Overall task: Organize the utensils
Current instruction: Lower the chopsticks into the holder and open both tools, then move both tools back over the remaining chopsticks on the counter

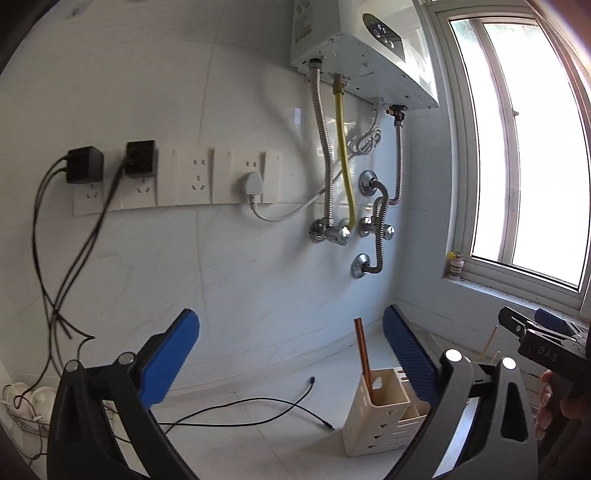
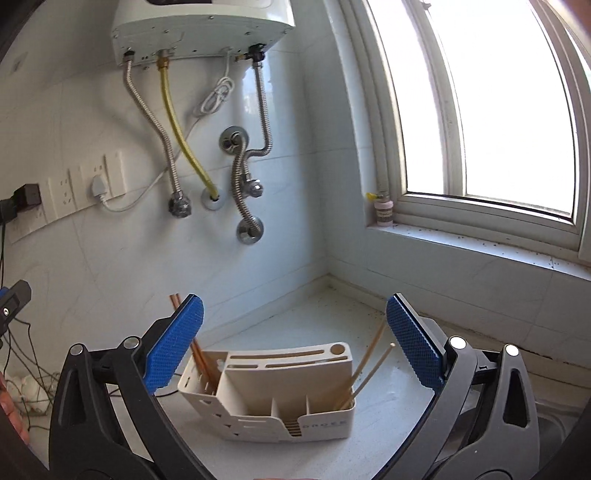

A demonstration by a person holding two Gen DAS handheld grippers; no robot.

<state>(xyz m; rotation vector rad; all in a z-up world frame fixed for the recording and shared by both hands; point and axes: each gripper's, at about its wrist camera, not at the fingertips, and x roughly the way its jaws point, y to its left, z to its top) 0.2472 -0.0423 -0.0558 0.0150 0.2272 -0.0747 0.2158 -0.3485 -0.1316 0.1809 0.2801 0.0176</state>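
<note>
Left gripper [image 1: 291,354] spread wide, blue pads holding nothing; right gripper [image 2: 295,343] likewise spread wide and holding nothing. Just ahead of and below the right gripper, standing on the white counter [image 2: 295,317]: a cream utensil holder [image 2: 288,398]. Leaning in its left-hand compartment, reddish-brown chopsticks [image 2: 201,363]; leaning in its right-hand compartment, pale wooden chopsticks [image 2: 365,373]. Beyond both grippers, on the tiled wall: a white water heater [image 2: 199,29] with hoses. To the right, a bright window [image 2: 491,110].

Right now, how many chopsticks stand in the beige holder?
4 visible: two reddish-brown wooden chopsticks in the left compartment of the beige plastic utensil holder, two pale bamboo chopsticks leaning in its right compartment. More may be hidden inside.
</note>
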